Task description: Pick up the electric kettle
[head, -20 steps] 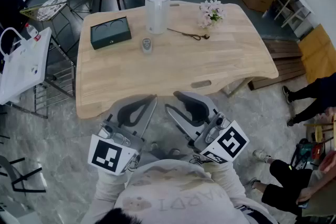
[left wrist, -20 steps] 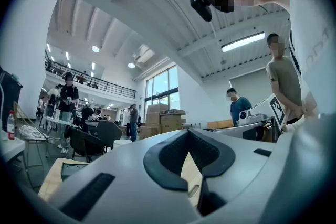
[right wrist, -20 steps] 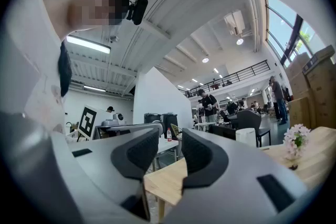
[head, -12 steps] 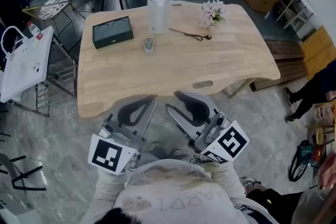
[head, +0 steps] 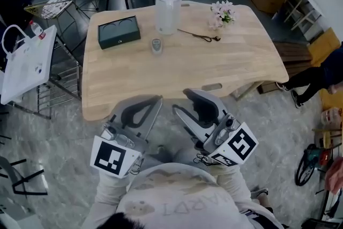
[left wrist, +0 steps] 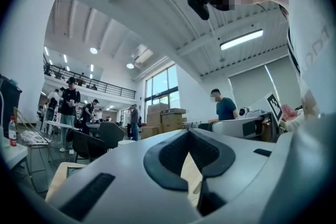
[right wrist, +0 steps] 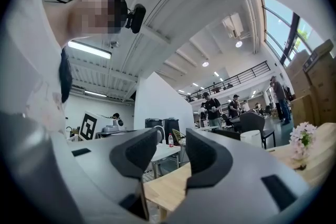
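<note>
Kettle (head: 168, 4) white, cylindrical, on wood table (head: 177, 72). L gripper (head: 153, 103) fingers (left wrist: 173, 153) together, empty; R gripper (head: 180, 100) fingers apart, empty.

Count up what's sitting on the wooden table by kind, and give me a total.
Electric kettle: 1
Dark box: 1
Small grey gadget: 1
Scissors: 1
Bunch of flowers: 1
Total: 5
</note>
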